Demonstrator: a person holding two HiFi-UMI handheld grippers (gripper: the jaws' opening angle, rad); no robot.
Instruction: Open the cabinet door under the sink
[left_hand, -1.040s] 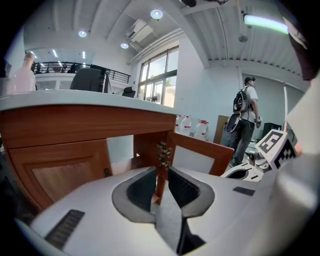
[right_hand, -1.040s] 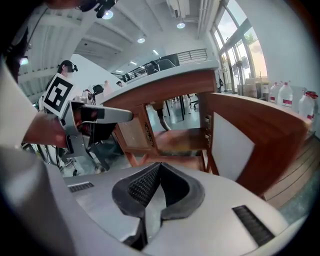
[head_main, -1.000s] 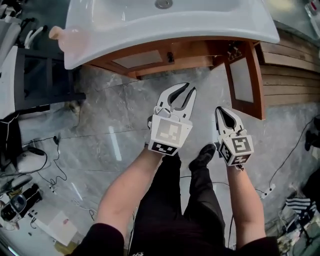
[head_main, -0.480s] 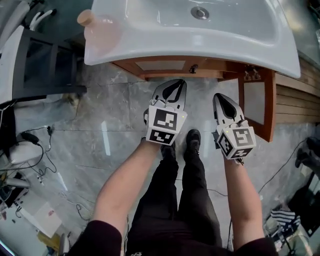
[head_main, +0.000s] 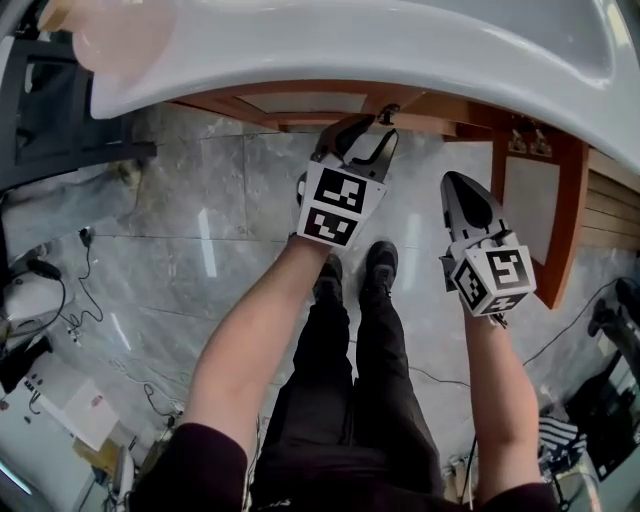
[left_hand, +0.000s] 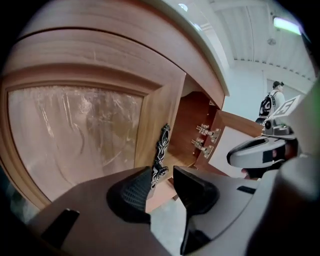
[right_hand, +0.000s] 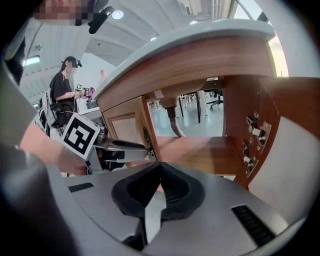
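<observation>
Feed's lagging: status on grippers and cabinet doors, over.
Left gripper jaws just opened, door handle tip at the gap, unpinched. Right gripper shut, empty. Left door closed, right door open. Nothing in the way.

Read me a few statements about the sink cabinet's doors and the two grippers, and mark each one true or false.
1. The cabinet door nearer the right gripper stands open. True.
2. The left gripper is clamped on the handle. False: its jaws have just been opening and stand apart, with the handle's lower end between them.
3. The right gripper is shut and empty. True.
4. The other door, facing the left gripper, is open too. False: it is closed.
</observation>
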